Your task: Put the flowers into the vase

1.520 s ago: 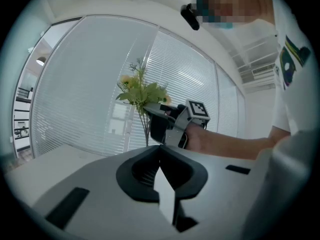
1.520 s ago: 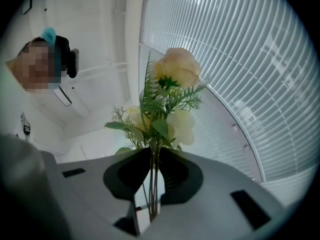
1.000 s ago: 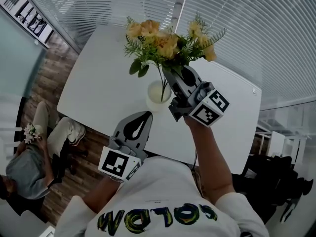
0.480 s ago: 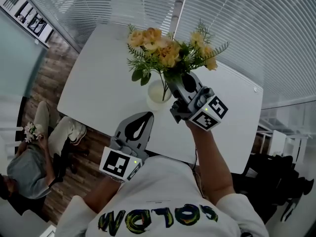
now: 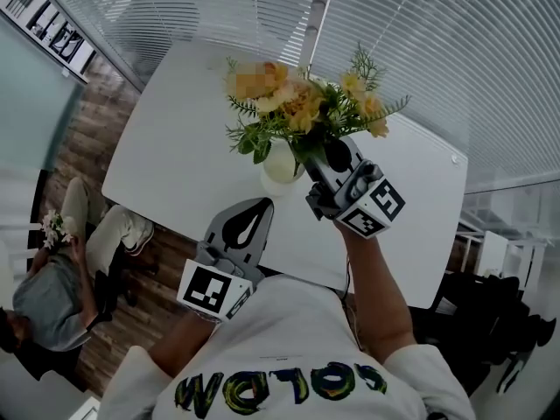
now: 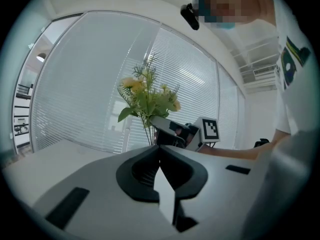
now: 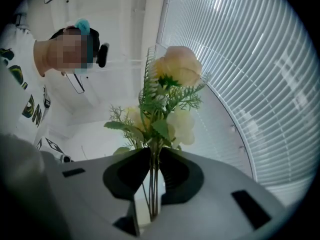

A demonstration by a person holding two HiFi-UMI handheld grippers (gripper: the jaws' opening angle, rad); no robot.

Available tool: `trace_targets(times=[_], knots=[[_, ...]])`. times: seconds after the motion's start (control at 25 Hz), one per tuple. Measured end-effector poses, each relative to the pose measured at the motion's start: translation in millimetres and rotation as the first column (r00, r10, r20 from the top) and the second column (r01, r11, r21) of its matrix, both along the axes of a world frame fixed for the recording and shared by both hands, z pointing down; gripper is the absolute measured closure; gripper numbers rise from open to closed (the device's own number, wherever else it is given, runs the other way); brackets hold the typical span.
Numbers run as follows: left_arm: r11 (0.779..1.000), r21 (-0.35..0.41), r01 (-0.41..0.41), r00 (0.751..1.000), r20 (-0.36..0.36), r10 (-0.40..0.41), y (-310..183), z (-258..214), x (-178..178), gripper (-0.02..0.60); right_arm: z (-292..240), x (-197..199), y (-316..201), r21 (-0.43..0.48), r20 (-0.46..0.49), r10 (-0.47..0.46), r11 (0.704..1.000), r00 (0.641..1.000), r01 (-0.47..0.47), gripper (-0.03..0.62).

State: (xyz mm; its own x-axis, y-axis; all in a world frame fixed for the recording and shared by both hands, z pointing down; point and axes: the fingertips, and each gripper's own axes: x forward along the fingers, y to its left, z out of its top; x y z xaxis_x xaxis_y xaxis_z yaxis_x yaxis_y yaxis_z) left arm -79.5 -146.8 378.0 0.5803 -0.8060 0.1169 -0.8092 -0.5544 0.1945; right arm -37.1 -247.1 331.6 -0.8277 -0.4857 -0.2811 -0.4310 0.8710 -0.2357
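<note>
A bunch of yellow flowers with green leaves hangs over the small white vase on the white table. My right gripper is shut on the thin green stems, just right of the vase. The leaves hide the vase's mouth, so I cannot tell how deep the stems reach. In the left gripper view the flowers and the right gripper stand ahead. My left gripper hovers at the table's near edge, jaws together and holding nothing.
The table's near edge runs just under my left gripper. A seated person is on the wooden floor to the left. Slatted blinds close off the far side. Dark furniture stands at the right.
My right gripper has sunk a little with the flowers, and the leaves now cover the top of the vase. The left gripper has stayed where it was.
</note>
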Motion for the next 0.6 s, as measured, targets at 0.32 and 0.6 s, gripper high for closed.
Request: trace_targets(times=[0.32,0.6], knots=[[1.000,-0.010,0.005,1.000,0.004,-0.005,-7,-2,-1,0.568,16,2,-6,-0.009,-0.017,0.015,1.000,1.000,-0.016,0.524],[1.000,-0.019,0.004,1.000,0.004,-0.004,-10,-2,-2,0.568,28,1,-6,-0.004,-0.056,0.017,1.000,0.998,-0.017,0.507]])
